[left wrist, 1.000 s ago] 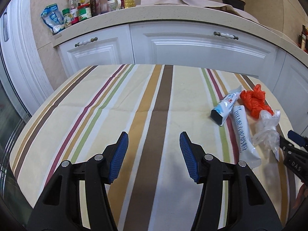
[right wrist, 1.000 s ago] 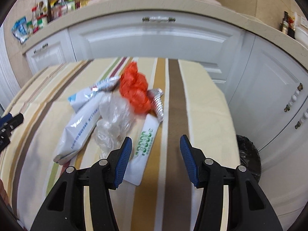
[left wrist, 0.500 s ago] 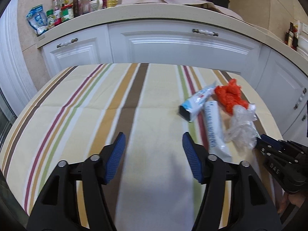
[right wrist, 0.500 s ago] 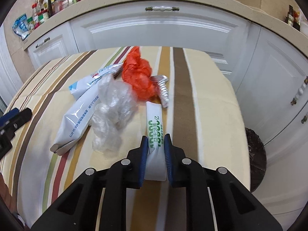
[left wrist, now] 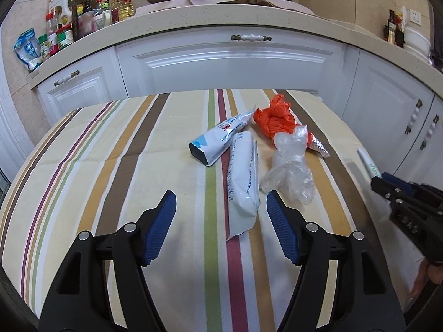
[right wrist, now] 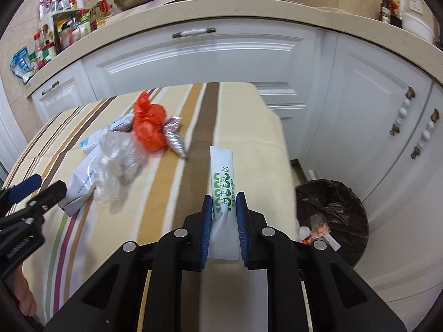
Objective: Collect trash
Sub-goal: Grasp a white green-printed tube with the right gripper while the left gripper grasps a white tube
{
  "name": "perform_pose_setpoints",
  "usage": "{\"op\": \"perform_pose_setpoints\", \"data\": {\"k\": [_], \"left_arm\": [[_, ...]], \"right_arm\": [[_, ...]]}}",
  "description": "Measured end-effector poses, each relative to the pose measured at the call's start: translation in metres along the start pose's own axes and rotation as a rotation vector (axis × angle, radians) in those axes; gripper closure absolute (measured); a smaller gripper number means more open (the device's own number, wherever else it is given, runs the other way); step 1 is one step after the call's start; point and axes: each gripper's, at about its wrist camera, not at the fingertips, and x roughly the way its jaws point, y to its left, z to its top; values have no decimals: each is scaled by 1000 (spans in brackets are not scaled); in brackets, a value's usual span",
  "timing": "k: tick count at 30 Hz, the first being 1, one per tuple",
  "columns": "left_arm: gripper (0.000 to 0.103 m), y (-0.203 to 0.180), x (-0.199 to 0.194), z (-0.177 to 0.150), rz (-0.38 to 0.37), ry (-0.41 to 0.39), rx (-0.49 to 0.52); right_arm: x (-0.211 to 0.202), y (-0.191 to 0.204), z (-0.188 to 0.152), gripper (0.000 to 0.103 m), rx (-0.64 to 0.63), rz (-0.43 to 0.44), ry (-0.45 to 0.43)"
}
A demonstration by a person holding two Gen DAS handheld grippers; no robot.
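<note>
My right gripper (right wrist: pixel 223 218) clenches a white sachet (right wrist: pixel 222 177) with green lettering, unreadable; left gripper (left wrist: pixel 221 215) jaws opening, empty, over the desk (left wrist: pixel 110 166).

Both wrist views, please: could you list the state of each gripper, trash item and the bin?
Right gripper: shut on white sachet.
Left gripper: empty, opening.
White pouch: lying flat on table.
Blue-white tube: lying flat.
Orange bag: crumpled.
Clear plastic: crumpled.
Bin: open, lined, holding trash.

Matt striped tablecloth (left wrist: pixel 116 149); crinkly clear plastic wrap (left wrist: pixel 290 166).
</note>
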Motion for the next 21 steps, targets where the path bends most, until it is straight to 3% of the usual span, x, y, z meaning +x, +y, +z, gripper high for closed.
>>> {"op": "perform_pose_setpoints", "data": {"k": [2, 4, 10, 11, 21], "left_arm": [[37, -6, 5, -2, 5, -4, 23], [44, -10, 7, -3, 6, -11, 39], [75, -16, 17, -3, -18, 21, 73], [84, -16, 18, -3, -25, 26, 73], [91, -12, 14, -4, -23, 12, 74]], "right_arm": [[-2, -6, -1, 84, 10, -2, -4], [-4, -11, -3, 84, 20, -4, -7], [-6, -21, -5, 84, 39, -7, -14], [-7, -21, -5, 84, 40, -8, -15], [-9, -24, -5, 84, 44, -25, -26]]}}
